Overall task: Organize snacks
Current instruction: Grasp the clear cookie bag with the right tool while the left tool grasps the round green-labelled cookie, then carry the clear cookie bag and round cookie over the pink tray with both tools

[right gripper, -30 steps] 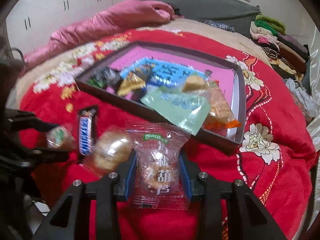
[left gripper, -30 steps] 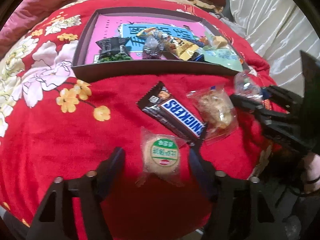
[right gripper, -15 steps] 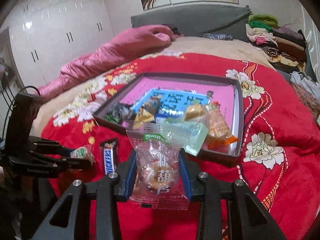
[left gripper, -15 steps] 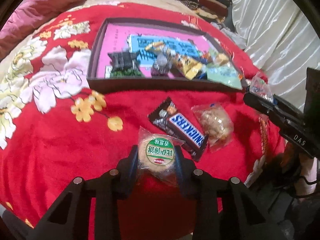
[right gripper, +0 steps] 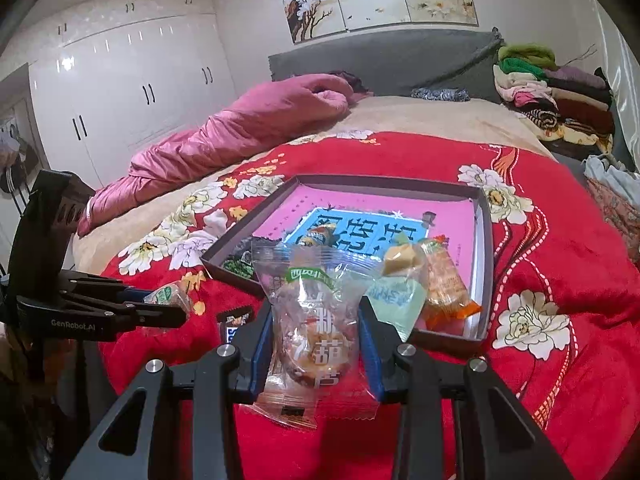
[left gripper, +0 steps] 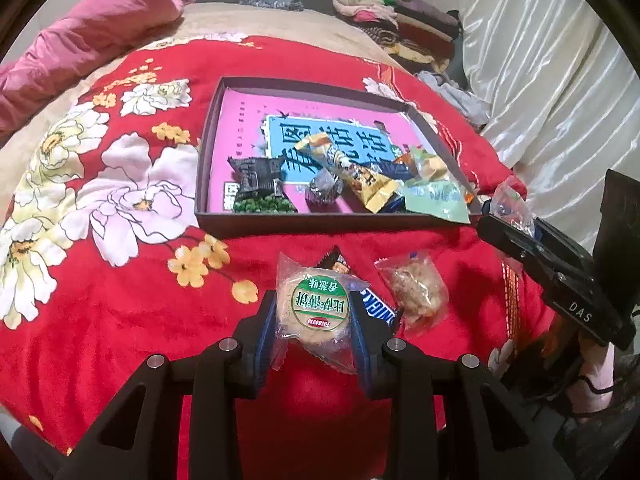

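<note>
My left gripper (left gripper: 314,326) is shut on a round wrapped biscuit with a green label (left gripper: 318,308) and holds it above the red blanket. My right gripper (right gripper: 316,344) is shut on a clear candy packet with a green band (right gripper: 316,320), also lifted. A dark shallow box tray (left gripper: 320,220) with a pink and blue lining lies ahead; several snacks lie in its near half. A Snickers bar (left gripper: 376,308) and a clear-wrapped pastry (left gripper: 418,292) lie on the blanket in front of the tray. The tray also shows in the right wrist view (right gripper: 486,248).
The red flowered blanket (left gripper: 120,280) covers the bed. A pink quilt (right gripper: 240,128) lies at the far left, folded clothes (right gripper: 552,92) at the far right by the headboard. White wardrobes (right gripper: 120,92) stand at the left. The bed's near edge runs just below both grippers.
My left gripper closed on the round biscuit and lifted it off the blanket. My right gripper rose higher with its packet, so more of the room shows.
</note>
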Demonstrator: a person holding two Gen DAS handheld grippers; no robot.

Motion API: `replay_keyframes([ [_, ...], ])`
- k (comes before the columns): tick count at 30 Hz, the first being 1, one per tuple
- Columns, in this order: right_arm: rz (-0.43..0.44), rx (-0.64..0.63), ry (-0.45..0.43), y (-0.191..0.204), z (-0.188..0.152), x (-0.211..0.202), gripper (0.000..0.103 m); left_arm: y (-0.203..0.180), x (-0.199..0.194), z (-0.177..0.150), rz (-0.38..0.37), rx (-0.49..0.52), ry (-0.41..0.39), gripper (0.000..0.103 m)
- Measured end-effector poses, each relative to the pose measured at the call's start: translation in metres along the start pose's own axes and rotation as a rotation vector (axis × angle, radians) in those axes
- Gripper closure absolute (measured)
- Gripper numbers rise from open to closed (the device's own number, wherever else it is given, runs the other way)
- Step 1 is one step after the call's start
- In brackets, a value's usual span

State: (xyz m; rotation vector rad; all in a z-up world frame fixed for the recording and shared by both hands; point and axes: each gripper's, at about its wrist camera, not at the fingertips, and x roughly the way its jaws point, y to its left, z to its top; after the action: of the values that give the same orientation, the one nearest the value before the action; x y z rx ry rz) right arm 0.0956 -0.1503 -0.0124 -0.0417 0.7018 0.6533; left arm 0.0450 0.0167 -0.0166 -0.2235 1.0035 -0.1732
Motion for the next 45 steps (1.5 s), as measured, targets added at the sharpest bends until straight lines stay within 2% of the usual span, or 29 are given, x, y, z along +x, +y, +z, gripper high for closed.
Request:
replay_keyframes([
  [11, 0.02, -0.017, -0.025, 0.006, 0.006, 0.005, 0.064, 0.001, -0.006, 0.013, 0.017, 0.002, -0.039, 0.068],
  [20, 0.0, -0.008, -0.051, -0.001, 0.013, 0.007, 0.064, 0.007, -0.003, 0.03, 0.035, -0.017, -0.063, 0.068],
  [34, -0.001, 0.006, -0.074, -0.007, 0.022, 0.015, 0.064, 0.028, 0.012, 0.058, 0.087, -0.065, -0.094, 0.068],
  [45, -0.004, 0.024, -0.083, -0.013, 0.027, 0.023, 0.064, 0.029, 0.03, 0.068, 0.119, -0.054, -0.091, 0.068],
])
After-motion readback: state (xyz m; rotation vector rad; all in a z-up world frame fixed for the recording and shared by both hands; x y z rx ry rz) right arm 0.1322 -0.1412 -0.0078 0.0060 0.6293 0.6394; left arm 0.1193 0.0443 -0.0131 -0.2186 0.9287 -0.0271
